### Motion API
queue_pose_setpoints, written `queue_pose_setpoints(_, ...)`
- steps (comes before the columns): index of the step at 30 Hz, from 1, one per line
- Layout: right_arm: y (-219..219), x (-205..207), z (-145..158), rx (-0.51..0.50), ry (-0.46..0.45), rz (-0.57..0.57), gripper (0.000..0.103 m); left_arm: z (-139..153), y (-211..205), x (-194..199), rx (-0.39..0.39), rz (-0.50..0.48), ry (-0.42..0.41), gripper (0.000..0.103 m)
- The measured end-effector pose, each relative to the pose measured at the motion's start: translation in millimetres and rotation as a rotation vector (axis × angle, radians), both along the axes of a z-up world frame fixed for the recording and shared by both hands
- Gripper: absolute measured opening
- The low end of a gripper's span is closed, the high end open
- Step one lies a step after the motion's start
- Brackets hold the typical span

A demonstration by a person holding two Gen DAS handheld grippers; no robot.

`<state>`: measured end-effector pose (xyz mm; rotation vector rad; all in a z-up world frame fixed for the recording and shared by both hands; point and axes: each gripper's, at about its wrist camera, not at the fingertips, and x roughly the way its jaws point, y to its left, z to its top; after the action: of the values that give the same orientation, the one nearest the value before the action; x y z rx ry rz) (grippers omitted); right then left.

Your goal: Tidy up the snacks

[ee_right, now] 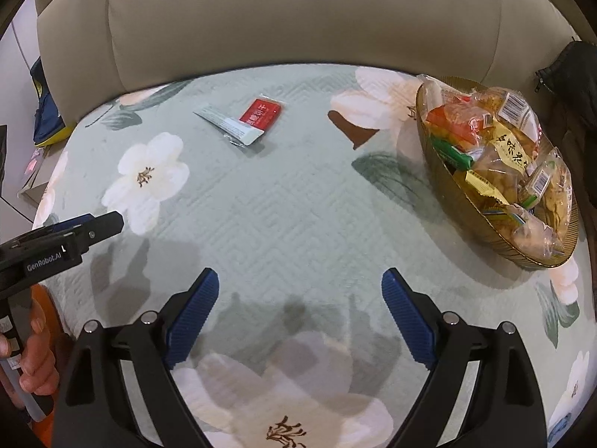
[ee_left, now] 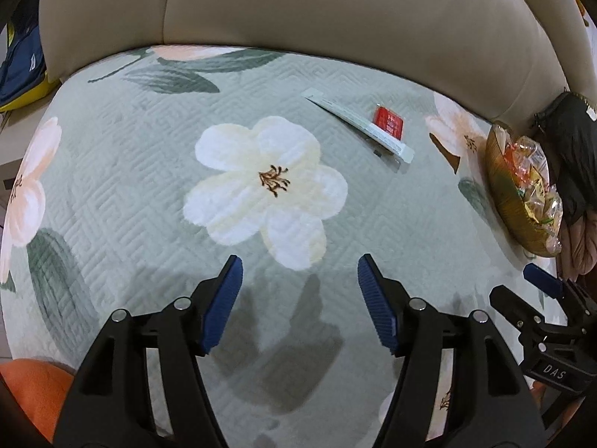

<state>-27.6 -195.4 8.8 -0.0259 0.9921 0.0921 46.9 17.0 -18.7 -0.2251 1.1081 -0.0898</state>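
A red snack packet (ee_left: 389,123) (ee_right: 261,112) lies on the floral sofa cover (ee_left: 156,156) (ee_right: 298,201), touching a long grey-white packet (ee_left: 359,124) (ee_right: 228,125). A brown woven basket (ee_left: 502,194) (ee_right: 481,220) heaped with wrapped snacks (ee_right: 500,149) stands at the right. My left gripper (ee_left: 300,274) hovers open over the cover, well short of the two packets, nothing between its fingers. My right gripper (ee_right: 300,287) is open too, with the basket ahead to its right. Each gripper shows at the edge of the other's view: the right gripper (ee_left: 541,287), the left gripper (ee_right: 89,227).
A beige leather sofa backrest (ee_left: 298,3) (ee_right: 298,11) rises behind the seat. A black garment (ee_left: 574,149) (ee_right: 574,74) lies beside the basket. A blue and yellow bag (ee_left: 22,63) (ee_right: 46,119) sits at the far left. A hand (ee_right: 33,354) holds the left gripper's handle. Something orange (ee_left: 33,388) lies near left.
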Motion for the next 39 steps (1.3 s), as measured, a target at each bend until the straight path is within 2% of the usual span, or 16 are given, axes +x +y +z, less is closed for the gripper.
queue_pose_setpoints(39,4.1,2.4,-3.4,-0.036,-0.002,0.044,0.089,-9.3,-7.2,5.9,0.001,-0.022,0.021,0.069)
